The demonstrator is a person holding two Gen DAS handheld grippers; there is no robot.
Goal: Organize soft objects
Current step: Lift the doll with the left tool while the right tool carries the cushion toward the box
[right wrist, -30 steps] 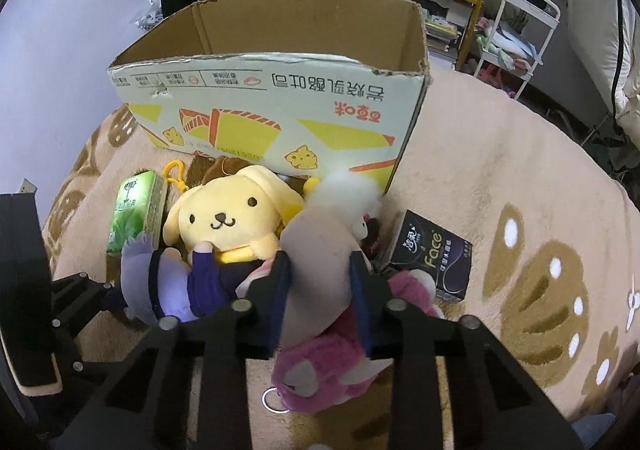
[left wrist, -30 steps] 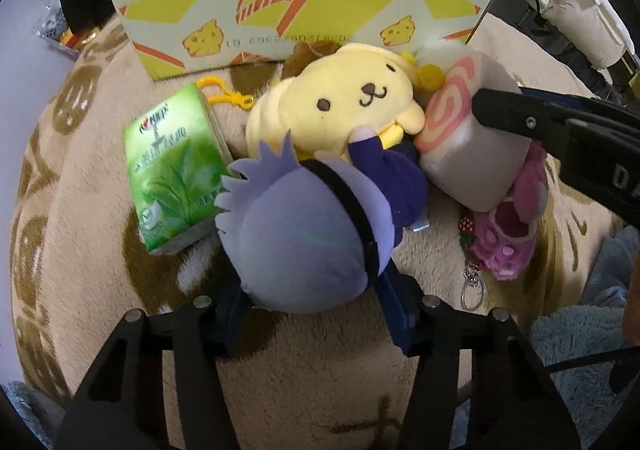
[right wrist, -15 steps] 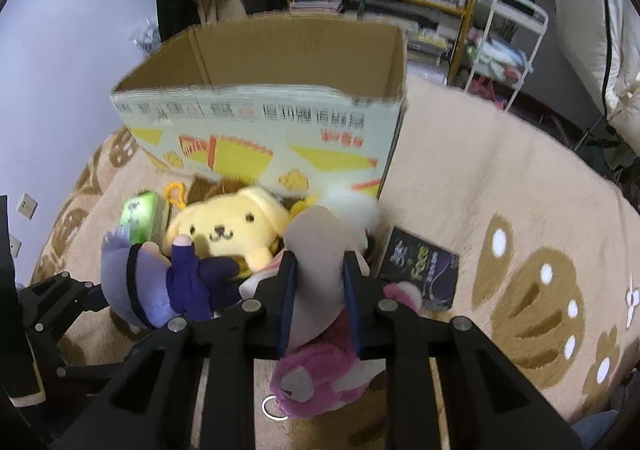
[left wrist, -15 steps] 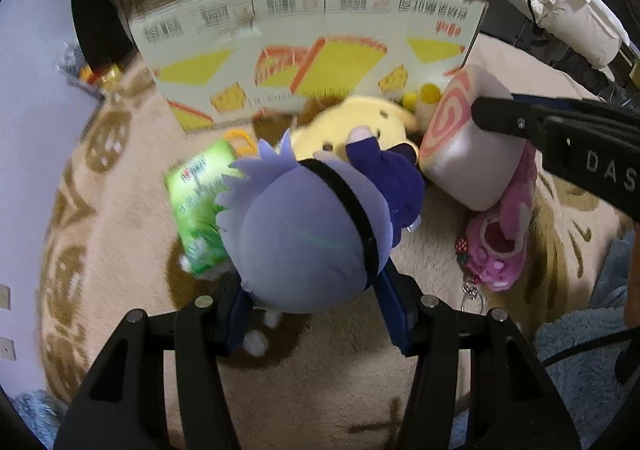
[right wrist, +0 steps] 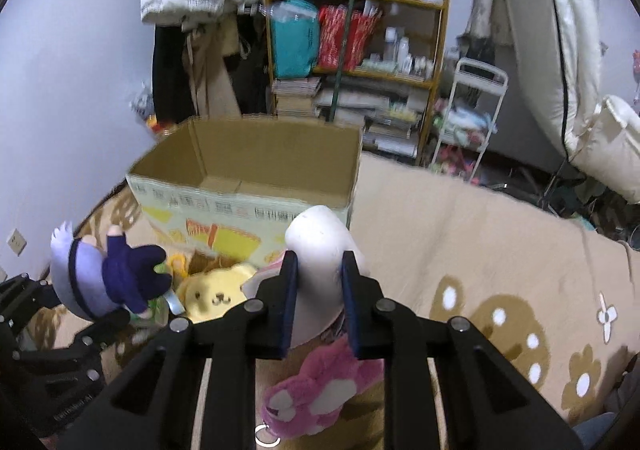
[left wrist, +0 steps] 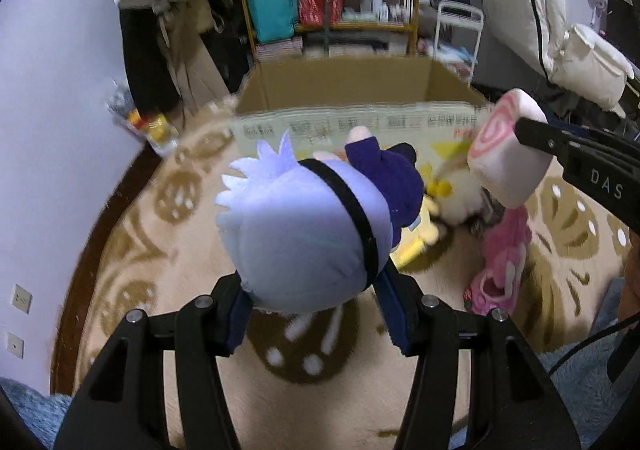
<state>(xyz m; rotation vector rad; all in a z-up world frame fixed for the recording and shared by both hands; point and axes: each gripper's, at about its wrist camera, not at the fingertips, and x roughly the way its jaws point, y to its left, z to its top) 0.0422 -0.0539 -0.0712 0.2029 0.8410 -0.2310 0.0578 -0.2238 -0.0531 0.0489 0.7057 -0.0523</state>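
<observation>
The left gripper was clamped on the lavender-haired doll, its blue-padded fingers spread fairly wide and pressed against either side of the doll's big round head; the doll was held clear of the blanket, its dark purple body pointing away toward the cardboard box; in the right wrist view the same doll hung in the air at the far left, above the toys lying in front of the box.

The right gripper was closed on the swirl-roll plush, its fingers set narrower and squeezing the white cylinder on both sides; from the left wrist view the plush showed its pink spiral end face, with one black finger lying across its top; it too was lifted off the blanket, near the box's front right corner.

The box stood open and upright on the tan patterned blanket, its inside showing bare cardboard; just in front of it lay the yellow dog plush, face up, and nearer the right gripper the pink bear plush lay under the roll, a metal key ring at its lower end.
</observation>
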